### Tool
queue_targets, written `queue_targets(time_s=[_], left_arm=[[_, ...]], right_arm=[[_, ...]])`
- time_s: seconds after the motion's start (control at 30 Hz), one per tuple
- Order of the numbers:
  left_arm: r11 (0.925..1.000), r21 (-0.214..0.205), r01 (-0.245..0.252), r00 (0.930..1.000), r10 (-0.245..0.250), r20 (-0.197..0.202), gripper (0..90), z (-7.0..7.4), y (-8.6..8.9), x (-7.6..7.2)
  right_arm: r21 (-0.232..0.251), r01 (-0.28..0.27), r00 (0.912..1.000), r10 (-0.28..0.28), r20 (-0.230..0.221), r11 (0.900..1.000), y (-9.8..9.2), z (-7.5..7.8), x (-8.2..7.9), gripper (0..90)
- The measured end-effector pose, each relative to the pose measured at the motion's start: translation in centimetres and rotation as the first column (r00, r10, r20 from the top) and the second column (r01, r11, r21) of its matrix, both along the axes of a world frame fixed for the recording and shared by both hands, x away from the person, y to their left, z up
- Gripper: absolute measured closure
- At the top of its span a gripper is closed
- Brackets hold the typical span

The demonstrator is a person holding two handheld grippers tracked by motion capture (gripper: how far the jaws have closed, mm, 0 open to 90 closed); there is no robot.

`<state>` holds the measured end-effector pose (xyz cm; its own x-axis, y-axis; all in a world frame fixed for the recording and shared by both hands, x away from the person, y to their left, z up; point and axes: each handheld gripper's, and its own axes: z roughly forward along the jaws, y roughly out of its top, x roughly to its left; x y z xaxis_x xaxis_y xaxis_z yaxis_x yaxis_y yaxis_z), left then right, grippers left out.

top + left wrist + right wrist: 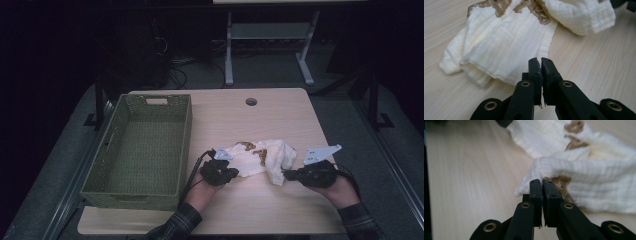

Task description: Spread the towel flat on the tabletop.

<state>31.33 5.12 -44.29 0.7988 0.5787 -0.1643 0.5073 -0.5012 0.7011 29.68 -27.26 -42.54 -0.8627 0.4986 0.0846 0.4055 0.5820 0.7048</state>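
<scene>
**Two grippers at the edges of a crumpled cloth**

Two black two-jaw grippers flank a crumpled cream muslin cloth with brown printed patches (260, 157), which lies on the pale wood-grain table (280, 120), right of the centre and near the person's side. The left gripper (231, 172) sits at the cloth's left edge. In the left gripper view its jaws are pressed together, tips just at the hem of a folded layer (506, 50); whether any fabric is pinched between them cannot be told. The right gripper (286, 174) meets the cloth's lower right corner. In the right gripper view its jaws are also closed, their tips against a bunched fold (584, 182), and a grip on it cannot be confirmed. An empty green woven rectangular basket (142, 145) stands on the table's left side, well apart from the cloth.
</scene>
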Motion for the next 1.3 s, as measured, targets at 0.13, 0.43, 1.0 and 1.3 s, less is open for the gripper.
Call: queue_targets(time_s=[0.13, 0.43, 1.0, 1.3], left_arm=[[1.0, -0.006, -0.004, 1.0, 0.004, -0.001, 86.5, 0.0, 0.0, 0.0], [1.0, 0.004, 0.003, 1.0, -0.003, -0.002, 86.5, -0.1, 0.0, 0.1], [1.0, 0.01, 0.003, 1.0, -0.003, -0.006, 86.4, -0.3, -0.1, 0.2], [1.0, 0.008, 0.003, 1.0, -0.003, -0.01, 86.5, -0.3, -0.1, 0.3]], right_arm=[[0.02, 0.003, 0.9993, -0.004, 0.037, 0.9998, 1.2, 1.0, 2.4, 86.2], [0.008, 0.024, 0.9981, -0.025, 0.056, 0.9997, 4.7, 0.2, 7.4, 86.2], [-0.002, 0.038, 0.9992, -0.038, 0.011, 0.9993, 6.4, -0.9, 8.5, 79.5], [0.009, -0.011, 0.9995, 0.011, 0.029, 0.9999, 9.5, -1.7, 8.5, 77.6]])
